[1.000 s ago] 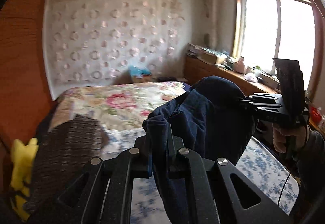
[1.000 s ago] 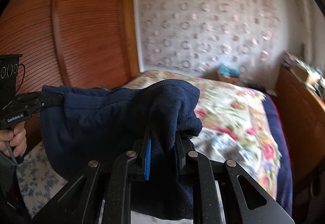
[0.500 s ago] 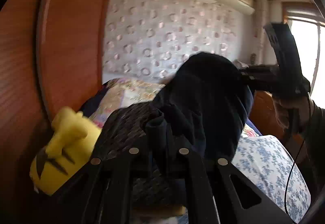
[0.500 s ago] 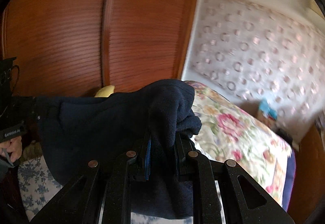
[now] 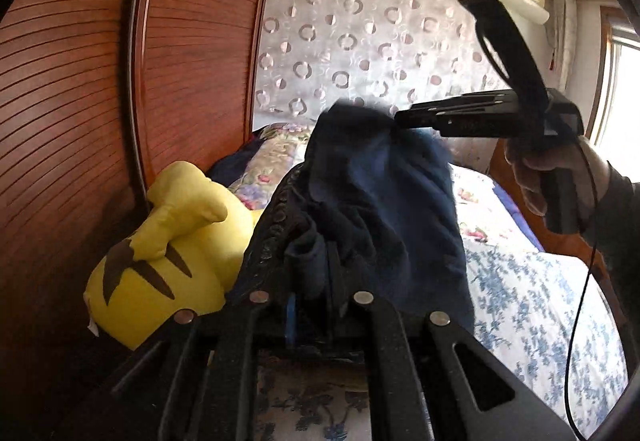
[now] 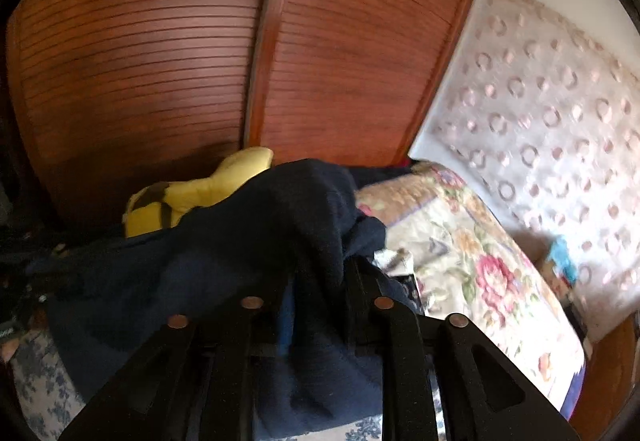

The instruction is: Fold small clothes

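A navy garment (image 5: 380, 209) hangs stretched between my two grippers above the bed. My left gripper (image 5: 314, 281) has one bunched corner between its fingers, and its jaws are opening slightly with the cloth still pinched. In the left wrist view my right gripper (image 5: 400, 117) holds the other corner up high, gripped by a person's hand (image 5: 536, 177). In the right wrist view the navy garment (image 6: 240, 241) drapes over and between the fingers of my right gripper (image 6: 320, 281). Its jaws are opening while the cloth still hangs from them.
A yellow plush toy (image 5: 160, 261) lies against the slatted wooden wardrobe door (image 5: 80, 121), beside a dark dotted fabric (image 5: 268, 237). The bed has a blue-flowered sheet (image 5: 540, 301) and a floral quilt (image 6: 480, 261) farther back. A patterned curtain (image 5: 360, 41) covers the far wall.
Both grippers have swung left towards the wardrobe and the yellow plush, carrying the navy garment. The left one has dropped lower. The window has almost left the view.
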